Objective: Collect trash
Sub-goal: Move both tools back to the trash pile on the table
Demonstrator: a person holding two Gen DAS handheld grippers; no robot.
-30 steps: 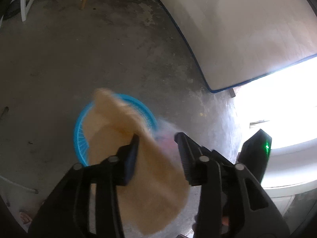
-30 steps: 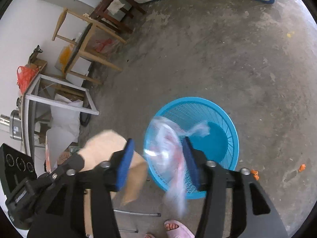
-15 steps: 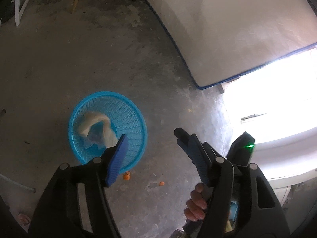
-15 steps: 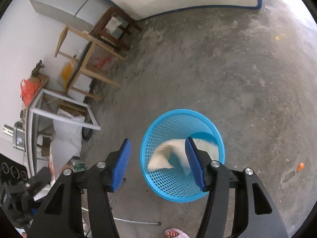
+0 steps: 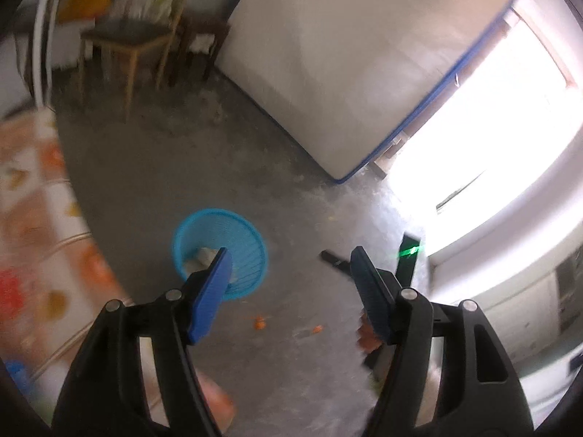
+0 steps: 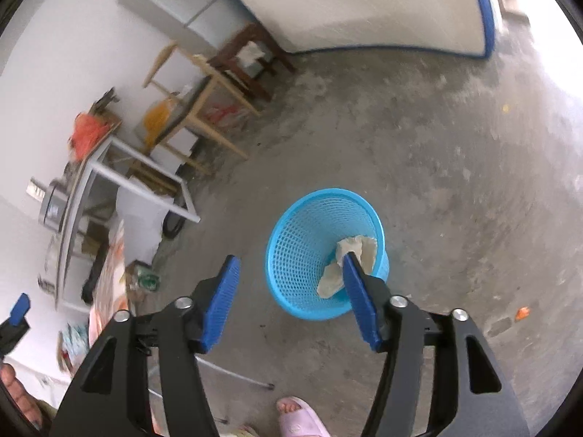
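A blue mesh basket (image 5: 218,212) (image 6: 328,191) stands on the concrete floor. Crumpled tan paper (image 6: 359,248) (image 5: 202,255) lies inside it. My left gripper (image 5: 290,255) hangs high above the floor, to the right of the basket; its jaws are opening and nothing is between them. My right gripper (image 6: 290,258) is above the basket's near side, and its jaws are also opening with nothing gripped. Small orange scraps (image 5: 259,323) (image 6: 521,313) lie on the floor near the basket.
A white mattress (image 5: 346,73) with blue trim leans on the far wall. Wooden chairs (image 6: 204,83) and a metal frame table (image 6: 127,167) crowd the left side. A patterned cloth (image 5: 29,218) is at the left edge. A foot in a pink slipper (image 6: 298,415) is below.
The tan paper left my left gripper and the clear plastic left my right gripper; both fell into the basket. Both grippers then rose and drew back, jaws wider.
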